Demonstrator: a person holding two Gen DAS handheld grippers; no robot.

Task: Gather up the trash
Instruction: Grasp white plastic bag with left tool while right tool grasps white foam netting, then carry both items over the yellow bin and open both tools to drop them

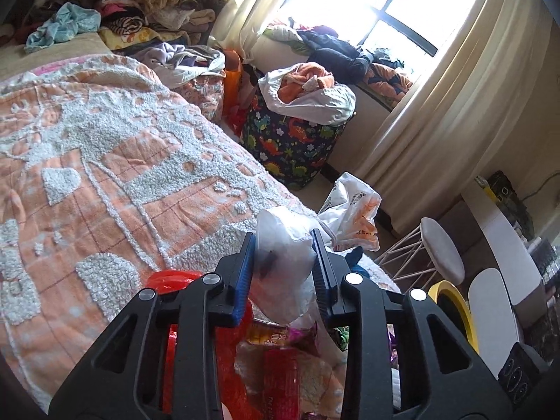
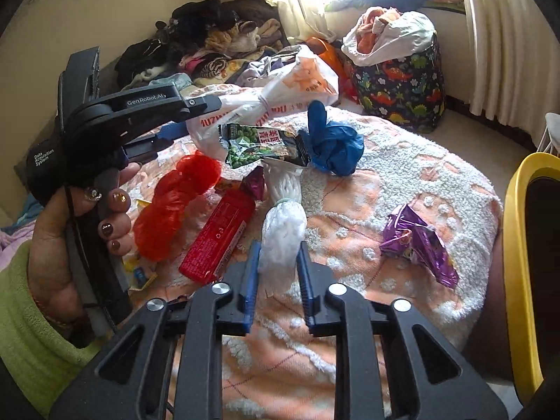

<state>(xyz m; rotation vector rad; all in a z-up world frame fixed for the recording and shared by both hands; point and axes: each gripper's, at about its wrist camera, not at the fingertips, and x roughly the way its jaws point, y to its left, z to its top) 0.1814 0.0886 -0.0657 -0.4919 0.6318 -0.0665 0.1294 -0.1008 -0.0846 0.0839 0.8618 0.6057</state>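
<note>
Trash lies on an orange-and-white bedspread. My left gripper is shut on a white plastic bag and holds it above a red bag and snack wrappers. In the right wrist view the left gripper grips the large white printed bag. My right gripper has its jaws around a white foam net sleeve, touching it on both sides. Nearby lie a red packet, a red bag, a green pea snack bag, a blue glove and a purple wrapper.
A yellow-rimmed bin stands at the bed's right edge; it also shows in the left wrist view. A dinosaur-print hamper full of clothes stands by the window. Clothes are piled at the bed's far end. A white stool stands on the floor.
</note>
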